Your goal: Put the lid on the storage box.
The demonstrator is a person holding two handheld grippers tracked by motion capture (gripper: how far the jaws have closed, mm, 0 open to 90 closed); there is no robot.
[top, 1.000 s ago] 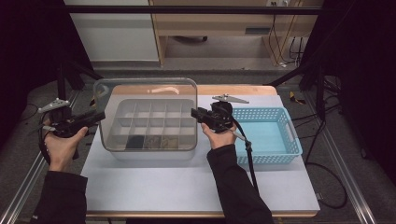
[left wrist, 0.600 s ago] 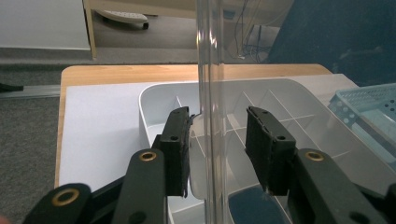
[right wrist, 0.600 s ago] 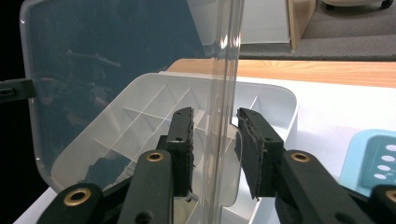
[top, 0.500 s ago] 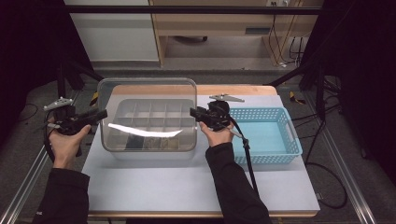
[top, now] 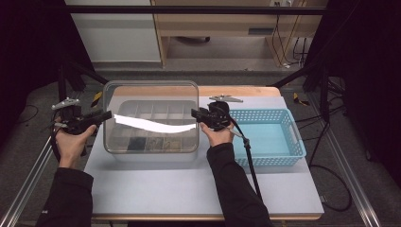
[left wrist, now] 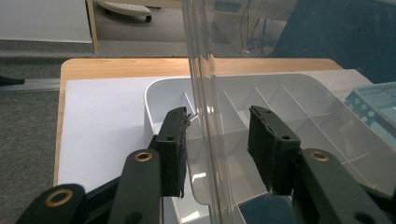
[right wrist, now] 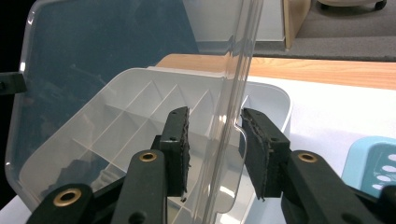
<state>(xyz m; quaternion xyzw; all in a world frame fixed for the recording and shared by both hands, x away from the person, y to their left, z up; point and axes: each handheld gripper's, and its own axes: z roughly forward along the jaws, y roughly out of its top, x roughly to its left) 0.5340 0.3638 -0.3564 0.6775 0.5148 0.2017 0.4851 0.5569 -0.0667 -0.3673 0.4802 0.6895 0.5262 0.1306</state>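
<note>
We hold the clear lid (top: 150,118) over the divided organizer box (top: 150,142) at the table's middle; its edges run between the pads of our left gripper (top: 105,115) and right gripper (top: 195,113), whose jaws have just been opening and stand apart from it.

Clear see-through lid (top: 150,101) catching a white glare streak, pale grey divided box (top: 156,142) showing dark contents, light blue perforated basket (top: 269,137), 2 black grippers (top: 101,116) (top: 195,113), white tabletop (top: 189,184) edging into wood.
</note>
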